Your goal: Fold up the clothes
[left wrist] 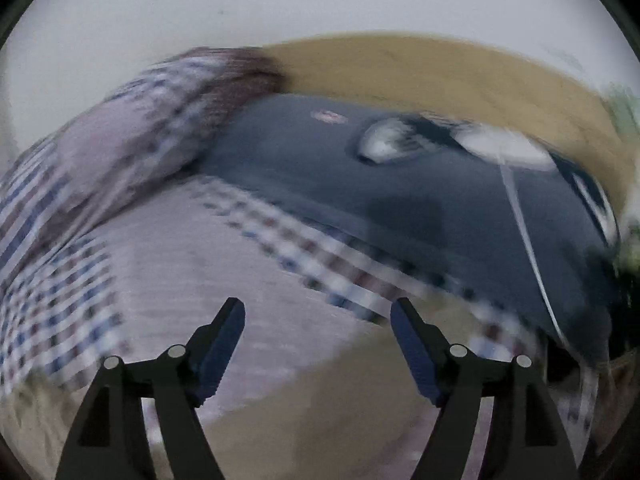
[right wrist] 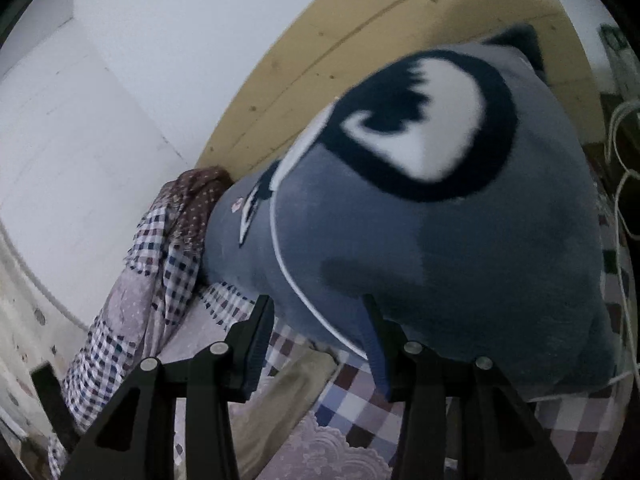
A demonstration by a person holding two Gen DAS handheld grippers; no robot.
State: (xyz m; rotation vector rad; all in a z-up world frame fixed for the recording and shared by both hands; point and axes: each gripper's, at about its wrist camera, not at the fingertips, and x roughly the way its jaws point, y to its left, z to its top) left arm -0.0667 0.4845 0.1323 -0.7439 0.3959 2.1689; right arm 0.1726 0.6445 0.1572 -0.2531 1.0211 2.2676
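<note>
A beige piece of cloth (left wrist: 320, 420) lies on the checked patchwork quilt (left wrist: 192, 280), just below my left gripper (left wrist: 318, 308), which is open with nothing between its fingers. The left wrist view is smeared by motion. In the right wrist view the same beige cloth (right wrist: 288, 388) shows under my right gripper (right wrist: 316, 300), also open and holding nothing. The checked quilt (right wrist: 360, 404) spreads beneath it. What kind of garment the beige cloth is cannot be told.
A big grey-blue plush cushion (right wrist: 440, 240) with a black-and-white eye patch fills the space right ahead of the right gripper; it also shows as the grey-blue cushion (left wrist: 400, 192). A bunched quilt (right wrist: 160, 248) lies left. Behind are a wooden headboard (right wrist: 360, 20), a white wall (right wrist: 120, 80) and white cables (right wrist: 624, 200).
</note>
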